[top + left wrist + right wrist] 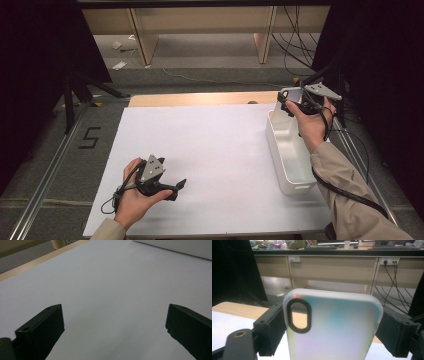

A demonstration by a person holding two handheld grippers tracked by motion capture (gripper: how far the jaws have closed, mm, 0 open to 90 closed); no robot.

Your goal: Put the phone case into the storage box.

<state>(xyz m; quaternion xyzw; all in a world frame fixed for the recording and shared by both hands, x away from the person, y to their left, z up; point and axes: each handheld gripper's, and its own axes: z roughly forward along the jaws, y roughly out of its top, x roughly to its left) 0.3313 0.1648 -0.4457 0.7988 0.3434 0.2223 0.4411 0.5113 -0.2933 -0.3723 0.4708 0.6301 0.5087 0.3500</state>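
My right gripper (289, 102) is raised over the far end of a white bin (278, 150) at the table's right side. Its jaws are shut on the two long edges of a frosted, translucent phone case (332, 325), which has a black-rimmed oval camera cutout at its upper left; the case (291, 94) stands upright between the pads. The right gripper (332, 312) points towards the far benches. My left gripper (177, 189) rests low over the white table sheet (215, 150) near the front left. In its own view the left gripper (113, 308) stands open with bare sheet between the jaws.
The white bin (180, 246) is long and narrow and looks empty. A wooden table edge (200, 99) runs along the far side of the sheet. Beyond it are bench legs and hanging cables (295, 45). Metal rails flank the table, and dark curtains close both sides.
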